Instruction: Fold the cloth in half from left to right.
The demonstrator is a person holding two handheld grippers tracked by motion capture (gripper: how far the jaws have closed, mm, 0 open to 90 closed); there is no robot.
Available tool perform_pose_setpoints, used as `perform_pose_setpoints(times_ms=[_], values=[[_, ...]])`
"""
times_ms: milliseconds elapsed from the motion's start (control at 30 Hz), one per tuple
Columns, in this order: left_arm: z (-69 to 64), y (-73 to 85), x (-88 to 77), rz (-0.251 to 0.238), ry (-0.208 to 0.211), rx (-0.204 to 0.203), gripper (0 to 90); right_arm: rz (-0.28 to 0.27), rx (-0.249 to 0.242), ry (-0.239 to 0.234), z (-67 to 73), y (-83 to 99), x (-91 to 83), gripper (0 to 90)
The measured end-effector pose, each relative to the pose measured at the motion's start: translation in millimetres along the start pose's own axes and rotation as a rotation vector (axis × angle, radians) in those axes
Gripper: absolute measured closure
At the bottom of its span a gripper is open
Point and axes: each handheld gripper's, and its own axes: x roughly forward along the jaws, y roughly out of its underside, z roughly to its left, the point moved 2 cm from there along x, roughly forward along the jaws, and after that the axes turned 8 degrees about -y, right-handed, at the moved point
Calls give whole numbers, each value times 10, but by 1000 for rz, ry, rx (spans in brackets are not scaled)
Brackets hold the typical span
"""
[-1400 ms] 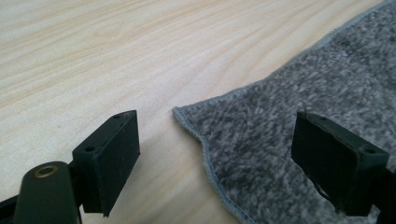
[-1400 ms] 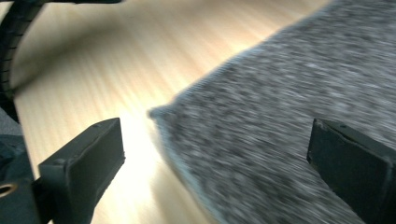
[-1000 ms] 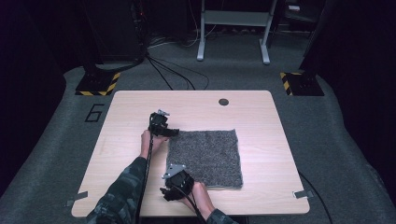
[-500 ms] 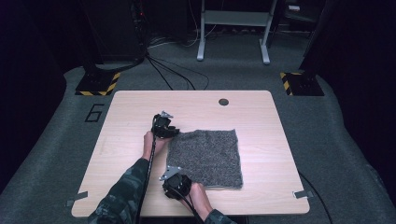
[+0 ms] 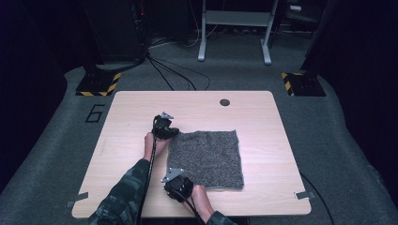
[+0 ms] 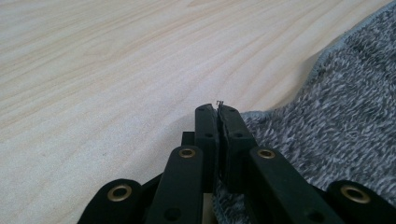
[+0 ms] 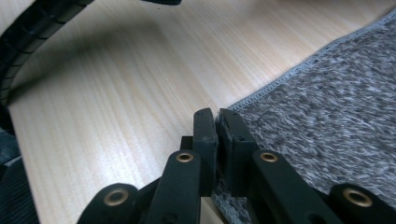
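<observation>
Left gripper point(image 5: 170, 132), item one: jaws clamped on the far left corner of the grey cloth point(image 5: 206, 158), fabric visibly pinched between the black pads in the left gripper view point(image 6: 218, 122). Right gripper point(image 5: 179, 183), item two: jaws likewise clenched on the near left corner of the same cloth, its stitched hem running away from the pads in the right gripper view point(image 7: 217, 126). Cloth, item three: a near-square piece of mottled grey terry, lying flat on the wooden table point(image 5: 131, 140), a little right of the table's middle and towards the near edge; the dark round hole point(image 5: 225, 102) in the table sits well beyond the cloth's far edge. Orientation: edges roughly parallel to the table's edges, slightly skewed; no strong long axis, though it reads as marginally longer from far edge to near edge. Step in hand, as I judge it: both left corners held, ready to lift and carry across towards the cloth's right edge for a fold. Handling notes: I keep both grips firm, raise the two corners together and level, hold the left edge taut between my hands so it does not sag, and land corner on corner before letting go.
</observation>
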Motion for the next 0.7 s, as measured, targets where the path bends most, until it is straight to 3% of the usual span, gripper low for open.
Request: perform_pose_setpoints(times_ms=[200,233,300,433,700], values=[[31,-16,-14,19,1,-11,874,-21,4,-13,11,16,-43,876],[40,-18,-20,13,5,-20,874,-42,-13,-10,4,19,-48,877],[64,-28,-39,10,8,-27,874,-38,-4,-21,13,19,-95,879],[92,-50,-71,-5,8,-32,874,-88,17,-19,13,18,-151,881],[103,-88,-126,-27,3,-32,874,-121,14,-22,31,8,-262,883]])
